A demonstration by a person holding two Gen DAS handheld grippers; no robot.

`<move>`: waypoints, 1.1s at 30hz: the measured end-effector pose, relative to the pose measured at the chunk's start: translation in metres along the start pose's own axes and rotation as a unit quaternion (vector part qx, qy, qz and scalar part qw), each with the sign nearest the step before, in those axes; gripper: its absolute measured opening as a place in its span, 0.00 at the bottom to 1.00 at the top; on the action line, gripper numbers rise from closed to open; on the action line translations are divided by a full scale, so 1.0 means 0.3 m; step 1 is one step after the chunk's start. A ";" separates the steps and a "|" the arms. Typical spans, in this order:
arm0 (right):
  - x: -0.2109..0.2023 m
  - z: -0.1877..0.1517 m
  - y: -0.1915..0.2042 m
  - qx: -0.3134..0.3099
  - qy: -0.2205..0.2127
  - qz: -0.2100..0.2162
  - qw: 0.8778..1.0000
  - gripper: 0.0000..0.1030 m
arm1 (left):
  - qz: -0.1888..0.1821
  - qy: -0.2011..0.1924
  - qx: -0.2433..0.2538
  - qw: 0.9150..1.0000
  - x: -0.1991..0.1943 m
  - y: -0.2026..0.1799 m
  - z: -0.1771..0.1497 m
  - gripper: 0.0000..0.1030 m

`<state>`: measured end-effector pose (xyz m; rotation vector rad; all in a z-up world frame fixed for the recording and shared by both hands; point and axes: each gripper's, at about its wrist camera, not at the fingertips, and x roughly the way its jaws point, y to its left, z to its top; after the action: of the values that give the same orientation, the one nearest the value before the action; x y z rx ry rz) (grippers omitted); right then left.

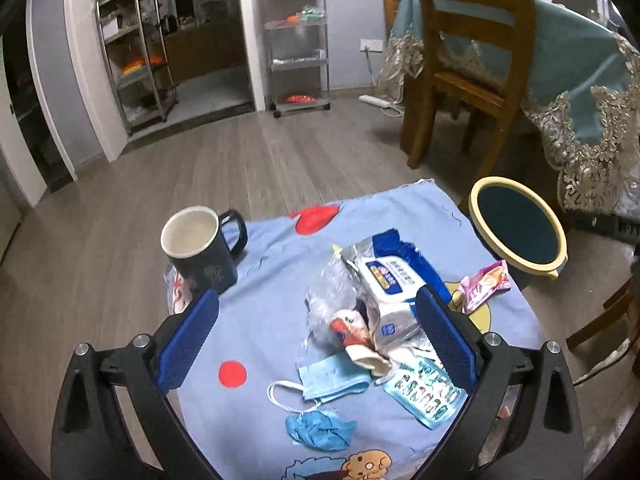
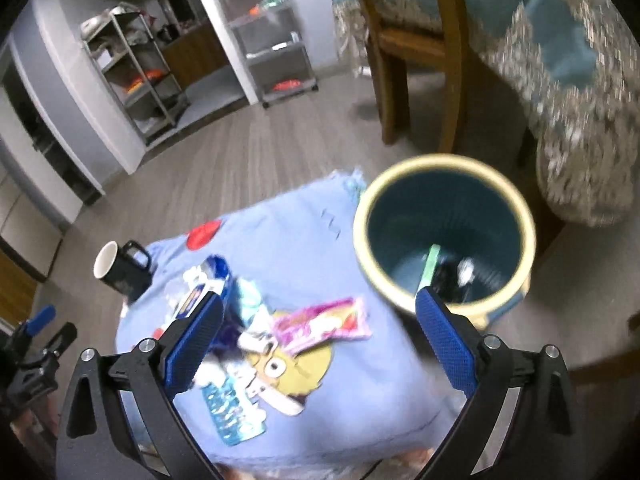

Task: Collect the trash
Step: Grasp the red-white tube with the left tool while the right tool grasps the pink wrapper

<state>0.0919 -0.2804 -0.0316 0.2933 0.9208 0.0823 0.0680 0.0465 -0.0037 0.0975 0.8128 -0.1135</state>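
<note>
Trash lies heaped on a low table under a light blue cartoon cloth. In the heap are a wet-wipes pack, a clear plastic bag, a blue face mask, a crumpled blue wad, a blister pack and a pink wrapper. My left gripper hangs open above the heap, holding nothing. My right gripper is open and empty too, above the pink wrapper, with the bin at its right finger. The yellow-rimmed bin holds a green strip and dark scraps.
A black mug stands at the table's far left corner. The bin sits on the floor beside the table's right edge. A wooden chair and a lace-edged tablecloth stand behind it. Metal shelving lines the far wall.
</note>
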 end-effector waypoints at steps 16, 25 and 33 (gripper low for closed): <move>0.235 -0.036 0.016 -0.021 0.069 -0.052 0.996 0.93 | 0.000 0.077 -0.033 0.996 0.184 0.060 -0.069 0.94; 0.313 -0.023 -0.010 -0.018 0.088 -0.070 0.993 0.93 | 0.006 0.110 -0.044 0.993 0.264 0.057 -0.086 0.94; 0.341 -0.016 -0.055 0.021 0.102 -0.046 0.993 0.91 | 0.006 0.125 -0.044 0.991 0.296 0.041 -0.092 0.92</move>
<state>0.1491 -0.2752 -0.1180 0.2842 1.1396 0.0071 0.1104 0.0567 -0.0869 0.0333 1.0667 -0.0552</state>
